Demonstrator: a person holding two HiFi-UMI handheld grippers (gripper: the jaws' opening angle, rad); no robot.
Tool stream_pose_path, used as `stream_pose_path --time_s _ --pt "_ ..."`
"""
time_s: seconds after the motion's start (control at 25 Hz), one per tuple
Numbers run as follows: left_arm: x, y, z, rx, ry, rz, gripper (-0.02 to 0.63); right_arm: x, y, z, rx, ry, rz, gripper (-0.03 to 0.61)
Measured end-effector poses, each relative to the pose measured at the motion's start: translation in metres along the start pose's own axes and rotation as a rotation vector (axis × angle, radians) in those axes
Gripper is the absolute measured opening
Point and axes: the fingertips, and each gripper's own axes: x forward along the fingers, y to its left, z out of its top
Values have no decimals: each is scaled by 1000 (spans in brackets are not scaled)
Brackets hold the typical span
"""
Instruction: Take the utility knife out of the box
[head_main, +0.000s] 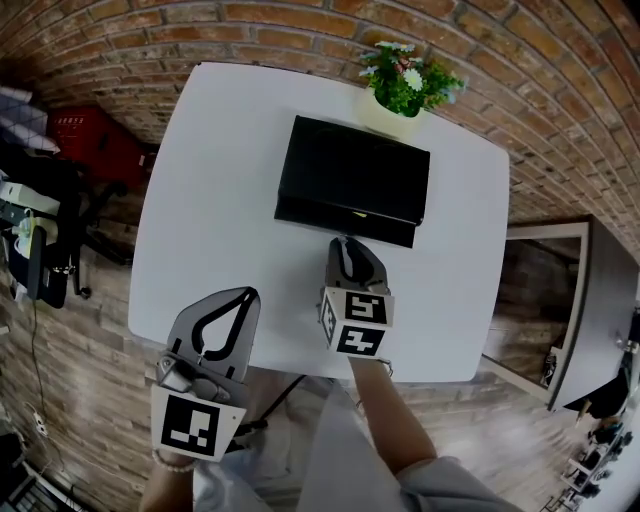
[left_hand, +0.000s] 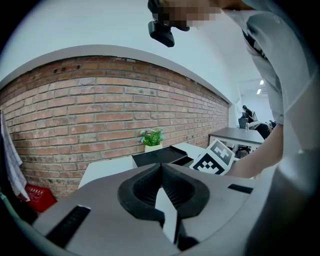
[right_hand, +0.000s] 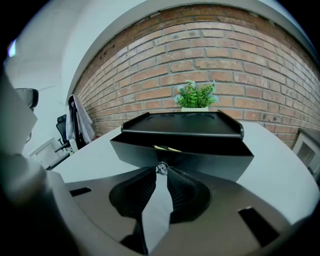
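A black box (head_main: 352, 170) lies at the back middle of the white table (head_main: 220, 200). Its drawer (right_hand: 200, 157) stands pulled out a little toward me, and a thin yellow sliver (right_hand: 167, 148) shows in the gap; the knife itself is hidden. My right gripper (right_hand: 161, 169) is at the drawer's front, shut on a small silver knob there. In the head view this right gripper (head_main: 352, 243) touches the drawer's near face. My left gripper (head_main: 247, 292) hangs over the table's front left edge, shut with nothing between its fingers.
A potted green plant (head_main: 405, 85) stands right behind the box at the table's far edge, against a brick wall. A red crate (head_main: 85, 135) and dark gear sit on the floor to the left. A grey desk (left_hand: 240, 134) stands off to the right.
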Motion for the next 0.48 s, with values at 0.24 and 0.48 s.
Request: stream_pose_path --time_s 0.24,0.48 --pt "3 -8 3 25 -15 -37 18 -14 8 -13 0 16 7 91" --pt "5 -15 3 47 -22 -70 18 -31 15 -27 1 34 16 91"
